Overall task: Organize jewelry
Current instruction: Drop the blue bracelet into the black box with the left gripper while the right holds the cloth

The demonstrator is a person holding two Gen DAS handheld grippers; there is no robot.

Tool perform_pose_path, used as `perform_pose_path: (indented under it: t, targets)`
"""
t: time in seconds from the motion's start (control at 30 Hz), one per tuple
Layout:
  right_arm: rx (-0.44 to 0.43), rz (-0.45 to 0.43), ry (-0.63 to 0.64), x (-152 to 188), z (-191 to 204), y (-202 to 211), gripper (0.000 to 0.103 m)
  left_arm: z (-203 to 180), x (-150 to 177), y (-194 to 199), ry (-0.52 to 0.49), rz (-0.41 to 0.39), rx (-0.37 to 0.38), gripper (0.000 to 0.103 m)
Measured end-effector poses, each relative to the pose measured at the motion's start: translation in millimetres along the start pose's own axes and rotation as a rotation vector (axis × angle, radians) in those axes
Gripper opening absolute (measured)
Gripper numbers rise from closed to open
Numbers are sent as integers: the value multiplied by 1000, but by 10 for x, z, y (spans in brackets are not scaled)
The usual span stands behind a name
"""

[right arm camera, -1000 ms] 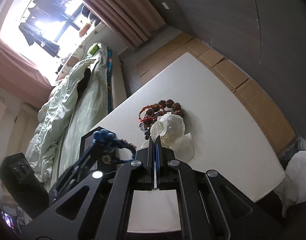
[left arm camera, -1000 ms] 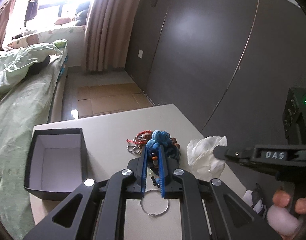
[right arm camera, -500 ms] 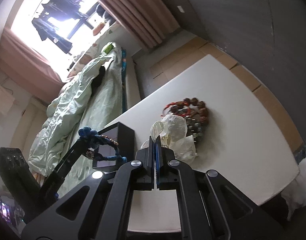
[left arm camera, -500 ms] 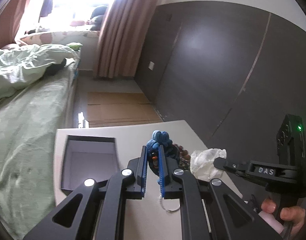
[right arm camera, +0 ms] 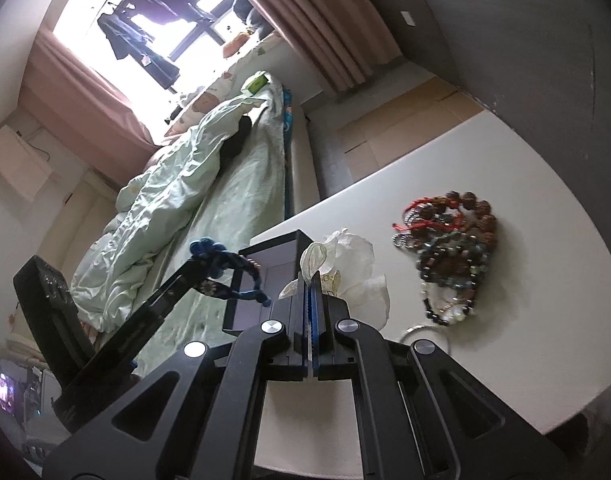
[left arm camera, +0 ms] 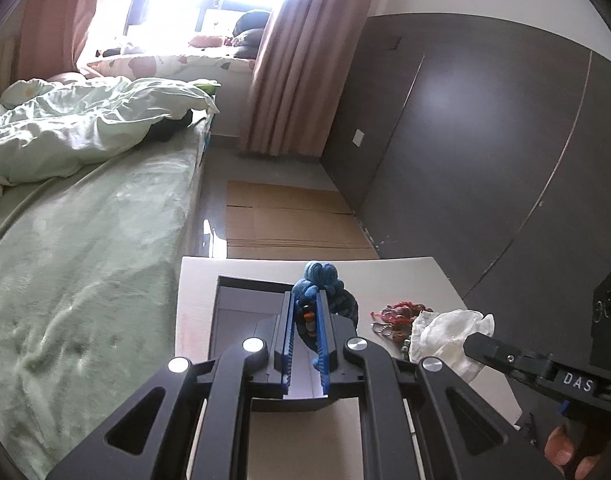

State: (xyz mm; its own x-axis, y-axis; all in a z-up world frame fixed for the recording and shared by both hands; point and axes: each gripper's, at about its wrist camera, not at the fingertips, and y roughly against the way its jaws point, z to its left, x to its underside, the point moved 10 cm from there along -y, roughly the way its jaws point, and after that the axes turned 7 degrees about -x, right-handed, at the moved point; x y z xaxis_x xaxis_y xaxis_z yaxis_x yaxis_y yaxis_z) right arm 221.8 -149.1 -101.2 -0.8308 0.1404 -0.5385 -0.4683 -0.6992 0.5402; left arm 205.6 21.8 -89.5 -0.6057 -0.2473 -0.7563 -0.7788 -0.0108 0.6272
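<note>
Left gripper [left arm camera: 305, 312]: its two blue-lined fingers [left arm camera: 288, 320] are pinching a blue knotted cord bracelet [left arm camera: 319, 280]; it hangs in the air above the open box.
Blue knotted cord bracelet: the knot stands above the fingertips, small dark and orange beads show between the fingers, and a loop of the cord hangs down on the right side. In the right wrist view the same bracelet [right arm camera: 217, 264] is over the left wall of the box.
Box [left arm camera: 245, 312]: black outside, pale inside, open, and it sits at the left edge of the table [left arm camera: 405, 276], on the side nearest the bed [left arm camera: 85, 240].
Right gripper [right arm camera: 310, 280]: its fingers are pressed together on a white pouch [right arm camera: 353, 264] of thin crumpled material; whether the pouch touches the table I cannot tell.
White pouch: it is between the box and the jewelry pile, close to both.
Jewelry pile [right arm camera: 449, 248]: red cord, brown beads and grey-green beads lie tangled together near the right edge of the table.
Metal ring [right arm camera: 425, 336]: a thin bangle lies flat on the table just beside the pile, toward the near edge, and the right gripper hides part of it.
</note>
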Motion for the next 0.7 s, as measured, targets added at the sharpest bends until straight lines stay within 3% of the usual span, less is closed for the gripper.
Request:
perform_pose_path:
  t: [0.4, 0.47, 0.5, 0.53, 0.7]
  targets:
    - [2, 10, 24, -79, 118, -316, 3, 289, 24, -478, 59, 110, -64, 12]
    - [-2, 18, 34, -98, 156, -393, 3, 333, 14, -543, 75, 131, -60, 29]
    - [-5, 22, 37, -101, 177, -427, 3, 362, -1, -557, 82, 131, -62, 51]
    - [-10, 29, 39, -104, 202, -473, 3, 401, -39, -545, 97, 119, -65, 64]
    - [-39, 62, 48, -64, 326, -669, 3, 553, -208, -434, 149, 81, -50, 65]
